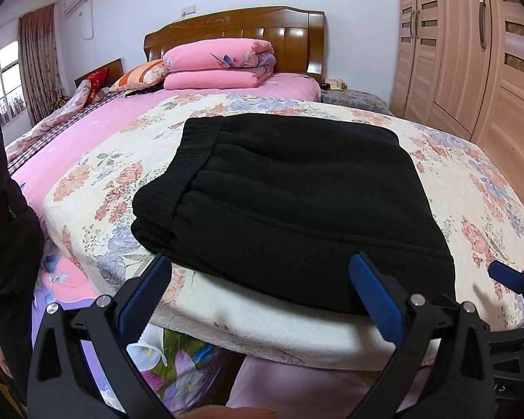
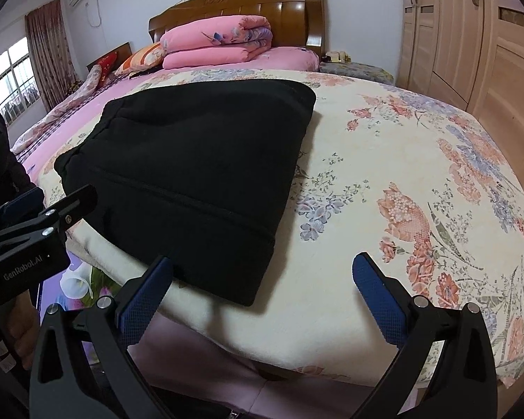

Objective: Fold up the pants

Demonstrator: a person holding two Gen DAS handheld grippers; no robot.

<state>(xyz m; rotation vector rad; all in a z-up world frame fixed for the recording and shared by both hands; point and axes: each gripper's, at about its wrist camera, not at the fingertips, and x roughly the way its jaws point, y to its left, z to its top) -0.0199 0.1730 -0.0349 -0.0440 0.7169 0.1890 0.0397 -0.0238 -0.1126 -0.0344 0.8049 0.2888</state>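
Note:
Black pants (image 1: 283,202) lie folded into a thick rectangle on a floral quilt (image 1: 101,188) at the near end of the bed. They also show in the right wrist view (image 2: 192,167), left of centre on the quilt (image 2: 401,181). My left gripper (image 1: 258,279) is open and empty, just in front of the pants' near edge. My right gripper (image 2: 262,279) is open and empty, at the pants' near right corner. One blue fingertip of the right gripper (image 1: 506,274) shows at the right edge of the left wrist view. The left gripper's body (image 2: 35,230) shows at the left of the right wrist view.
Folded pink quilts (image 1: 220,66) and pillows (image 1: 139,75) lie by the wooden headboard (image 1: 237,31). A wooden wardrobe (image 1: 471,52) stands to the right. A window with a curtain (image 1: 35,59) is on the left. The bed's front edge is just below the grippers.

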